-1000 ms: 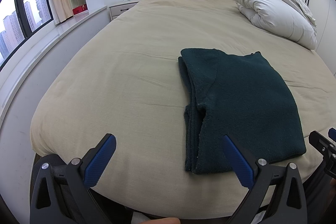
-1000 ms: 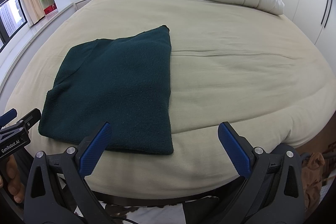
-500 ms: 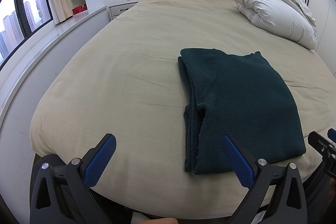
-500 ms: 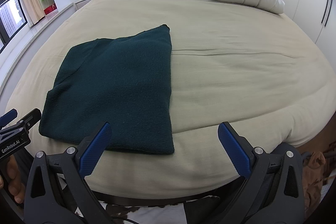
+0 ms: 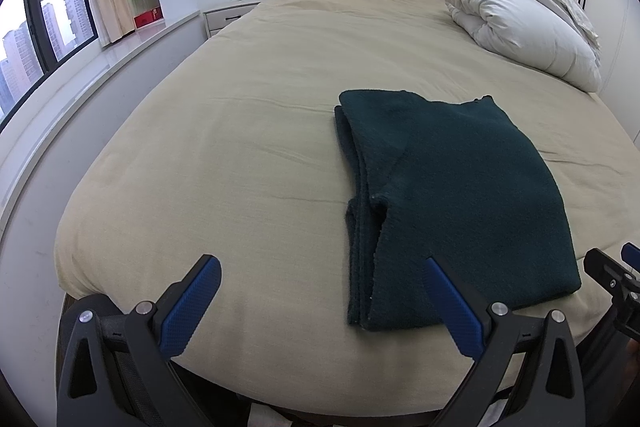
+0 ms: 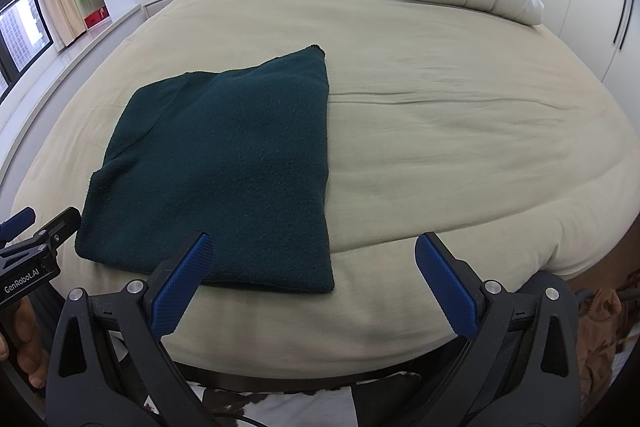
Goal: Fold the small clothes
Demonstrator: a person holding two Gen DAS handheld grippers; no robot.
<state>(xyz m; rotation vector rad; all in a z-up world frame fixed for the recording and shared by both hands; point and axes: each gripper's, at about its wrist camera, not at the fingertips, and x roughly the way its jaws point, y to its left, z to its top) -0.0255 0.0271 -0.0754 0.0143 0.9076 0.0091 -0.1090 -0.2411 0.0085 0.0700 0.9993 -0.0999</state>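
Your dark green knit garment (image 5: 460, 195) lies folded into a flat rectangle near the foot edge of the beige bed (image 5: 240, 155), and nothing about it has shifted over the last second. Both your left gripper (image 5: 320, 303) and right gripper (image 6: 314, 283) have stayed back off the mattress, jaws spread wide and holding nothing. That stillness suggests this fold is likely finished.

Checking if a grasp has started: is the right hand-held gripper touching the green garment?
Cannot tell. In the right wrist view the right hand-held gripper is open, one finger overlapping the green garment, height unclear.
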